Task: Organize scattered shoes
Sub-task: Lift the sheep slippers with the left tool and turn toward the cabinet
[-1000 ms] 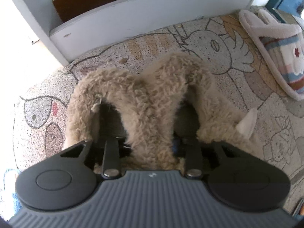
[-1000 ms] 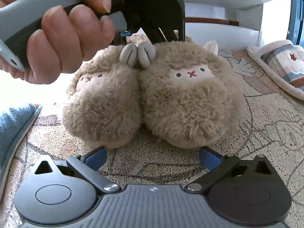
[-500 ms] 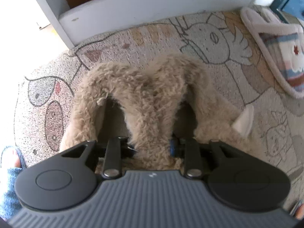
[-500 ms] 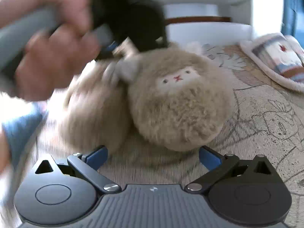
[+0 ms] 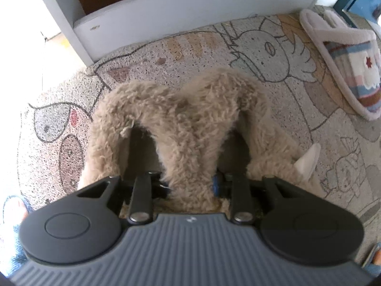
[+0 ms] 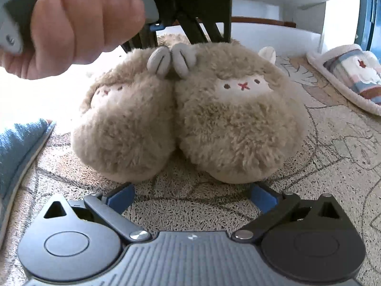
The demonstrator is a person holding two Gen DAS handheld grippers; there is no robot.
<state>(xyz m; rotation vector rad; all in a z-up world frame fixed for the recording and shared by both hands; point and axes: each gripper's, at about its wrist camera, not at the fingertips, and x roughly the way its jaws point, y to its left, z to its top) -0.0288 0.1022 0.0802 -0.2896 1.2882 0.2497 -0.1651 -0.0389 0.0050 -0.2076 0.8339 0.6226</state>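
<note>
Fluffy slippers pinched together on the patterned mat

The left hand-held gripper clamps both tan slippers by their adjoining inner walls; the right hand-held gripper gapes wide, empty. A striped plush slipper lies at two o'clock on the coarse looped mat.

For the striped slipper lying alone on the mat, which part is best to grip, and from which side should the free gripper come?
Probably the front edge of its striped upper, at the foot opening. The striped slipper lies flat, sole down on the mat, so one finger can slide into the opening and the other press on top. The right gripper, open and empty, could come from above at the open heel end.
</note>
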